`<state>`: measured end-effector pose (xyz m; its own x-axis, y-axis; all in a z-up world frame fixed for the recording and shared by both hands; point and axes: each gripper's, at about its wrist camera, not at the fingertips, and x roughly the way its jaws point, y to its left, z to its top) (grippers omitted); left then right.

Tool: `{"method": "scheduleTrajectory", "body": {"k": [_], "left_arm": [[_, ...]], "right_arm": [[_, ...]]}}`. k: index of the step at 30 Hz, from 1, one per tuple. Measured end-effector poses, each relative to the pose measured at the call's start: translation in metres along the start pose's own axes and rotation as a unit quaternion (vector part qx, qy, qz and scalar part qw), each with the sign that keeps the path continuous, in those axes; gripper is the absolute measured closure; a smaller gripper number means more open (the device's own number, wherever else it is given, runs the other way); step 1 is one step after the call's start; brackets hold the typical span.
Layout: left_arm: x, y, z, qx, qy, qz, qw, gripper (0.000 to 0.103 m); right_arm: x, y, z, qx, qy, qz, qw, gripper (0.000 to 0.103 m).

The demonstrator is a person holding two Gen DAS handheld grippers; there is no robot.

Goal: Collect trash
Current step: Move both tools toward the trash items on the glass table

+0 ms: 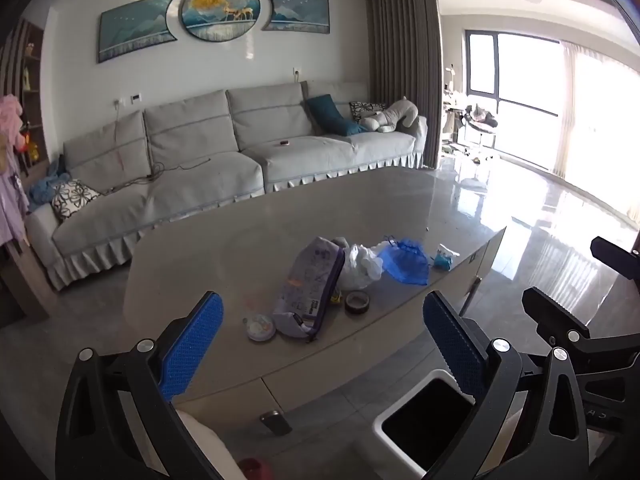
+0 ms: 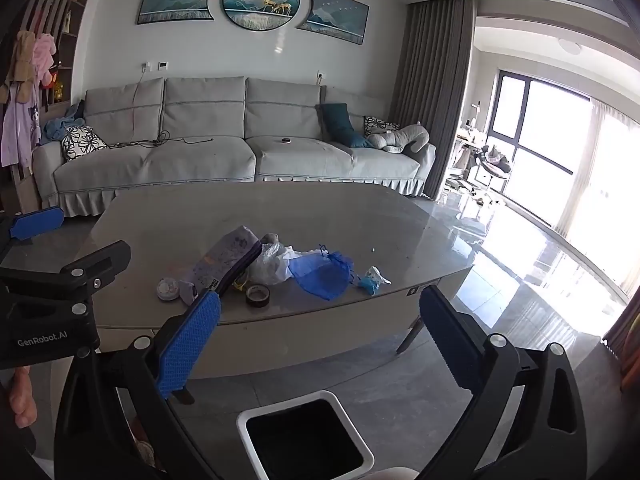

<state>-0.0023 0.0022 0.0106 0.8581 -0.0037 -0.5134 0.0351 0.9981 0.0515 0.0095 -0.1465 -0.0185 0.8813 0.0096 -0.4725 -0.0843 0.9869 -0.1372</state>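
Trash lies on the grey coffee table (image 1: 240, 240) (image 2: 320, 208): a purple-printed pouch (image 1: 308, 284) (image 2: 224, 258), a crumpled white plastic bag (image 1: 362, 266) (image 2: 272, 266), a blue mesh bag (image 1: 404, 262) (image 2: 320, 274), a small blue-white wrapper (image 1: 444, 258) (image 2: 372, 278), a dark tape roll (image 1: 357, 302) (image 2: 257, 294) and a round white lid (image 1: 261, 326) (image 2: 167, 288). A white bin (image 1: 424, 420) (image 2: 306, 436) with a dark inside stands on the floor in front of the table. My left gripper (image 1: 322, 312) and right gripper (image 2: 320, 308) are open, empty, and held back from the table above the floor.
A grey sofa (image 1: 224, 152) (image 2: 240, 140) with cushions and a plush toy stands behind the table. Bright windows (image 2: 560, 152) and glossy floor lie to the right. A dark small object (image 1: 276, 422) lies on the floor under the table edge.
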Motion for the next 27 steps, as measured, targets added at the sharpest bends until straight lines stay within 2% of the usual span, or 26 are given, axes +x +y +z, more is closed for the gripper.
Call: {"method": "scheduleTrajectory", "body": {"k": [5, 10, 15, 20, 23, 27], "left_arm": [[0.006, 0.004, 0.001, -0.006, 0.006, -0.002, 1.0, 0.004], [0.011, 0.013, 0.004, -0.011, 0.002, 0.012, 0.9999, 0.004], [0.027, 0.023, -0.002, -0.015, 0.008, 0.015, 0.9997, 0.004], [0.043, 0.04, -0.008, -0.012, 0.009, 0.01, 0.9998, 0.004], [0.053, 0.038, -0.013, -0.004, 0.012, -0.004, 0.9999, 0.004], [0.068, 0.049, -0.013, -0.002, 0.02, 0.008, 0.9998, 0.004]], "right_arm": [[0.001, 0.001, 0.004, 0.001, 0.003, -0.001, 1.0, 0.004], [0.001, 0.0, 0.007, 0.002, 0.0, -0.008, 1.0, 0.004], [0.016, 0.007, 0.007, -0.004, 0.004, -0.018, 1.0, 0.004], [0.03, 0.013, 0.011, 0.006, 0.003, -0.001, 1.0, 0.004], [0.044, 0.018, 0.014, 0.009, 0.002, -0.001, 1.0, 0.004], [0.064, 0.027, 0.017, 0.013, 0.004, 0.021, 1.0, 0.004]]}}
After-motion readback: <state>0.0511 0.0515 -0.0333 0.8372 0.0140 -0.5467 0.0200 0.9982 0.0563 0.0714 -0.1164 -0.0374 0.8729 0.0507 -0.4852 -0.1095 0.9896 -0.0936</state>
